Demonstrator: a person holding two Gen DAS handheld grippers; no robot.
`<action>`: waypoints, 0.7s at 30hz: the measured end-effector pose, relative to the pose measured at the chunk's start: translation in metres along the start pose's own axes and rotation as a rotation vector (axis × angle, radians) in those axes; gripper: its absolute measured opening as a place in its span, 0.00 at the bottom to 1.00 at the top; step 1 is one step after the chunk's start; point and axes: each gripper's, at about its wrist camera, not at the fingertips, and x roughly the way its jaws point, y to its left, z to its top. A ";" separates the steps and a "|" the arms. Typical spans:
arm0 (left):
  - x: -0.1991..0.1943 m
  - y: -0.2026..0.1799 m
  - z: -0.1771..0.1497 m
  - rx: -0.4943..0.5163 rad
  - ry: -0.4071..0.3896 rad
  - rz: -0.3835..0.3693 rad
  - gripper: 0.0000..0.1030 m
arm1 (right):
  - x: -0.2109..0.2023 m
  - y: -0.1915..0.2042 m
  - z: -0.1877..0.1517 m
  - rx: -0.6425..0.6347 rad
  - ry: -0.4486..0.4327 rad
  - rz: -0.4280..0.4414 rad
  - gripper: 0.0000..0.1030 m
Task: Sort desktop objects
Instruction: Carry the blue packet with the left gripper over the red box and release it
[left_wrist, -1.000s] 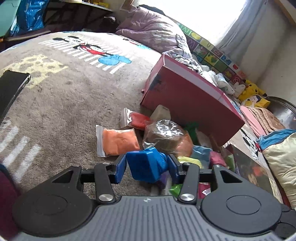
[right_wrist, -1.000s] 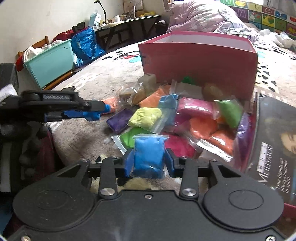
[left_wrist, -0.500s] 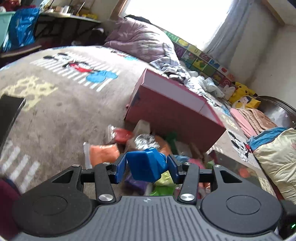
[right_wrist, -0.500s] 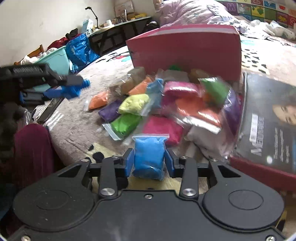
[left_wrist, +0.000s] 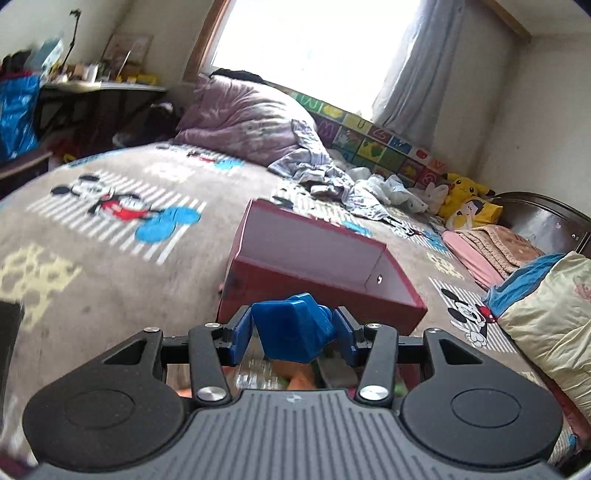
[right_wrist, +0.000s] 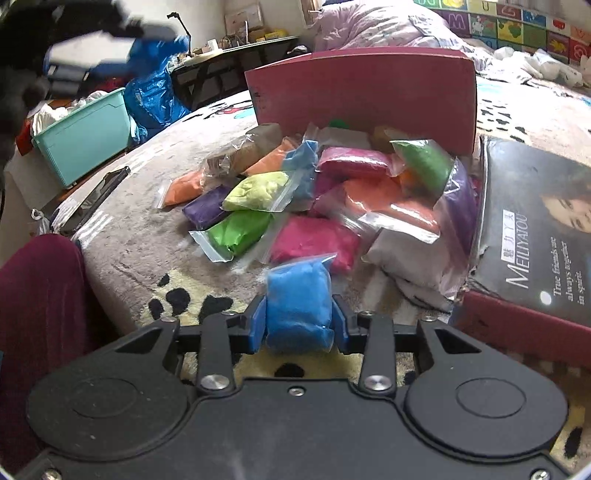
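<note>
Lifted since the earlier frame, the left gripper (left_wrist: 293, 334) now looks over the near wall of the red box (left_wrist: 384, 306) into its pale, empty-looking inside, where before it faced the clay pile lower down. Its jaws are clamped on a blue block (left_wrist: 291, 326) (hard-looking, faceted, tilted in the grip).

The right gripper (right_wrist: 298, 325) hangs low near the bed edge, w/ jaws pinched on a blue clay bag (right_wrist: 298, 304), which stands upright between the pads, long axis pointing away from the camera.

The clay pile (right_wrist: 325, 199) of 10 or more bagged colours lies on the blanket (right_wrist: 140, 229) between the right gripper and the box's near wall, touching that wall. A dark-covered book (right_wrist: 535, 221) lies just right of the pile.

Key relation: the box opening sits ahead of and below the left fingers, so the left hand is prob. nearer a drop; the right bag has the whole pile between it and the box.
</note>
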 end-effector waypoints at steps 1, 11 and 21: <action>0.004 -0.003 0.005 0.014 -0.004 -0.002 0.46 | 0.000 0.000 0.000 -0.006 -0.005 -0.001 0.36; 0.056 -0.034 0.048 0.144 -0.020 -0.025 0.46 | -0.011 0.005 0.003 -0.077 -0.096 0.015 0.34; 0.128 -0.038 0.069 0.204 0.035 -0.010 0.46 | -0.004 0.000 0.002 -0.065 -0.079 0.022 0.34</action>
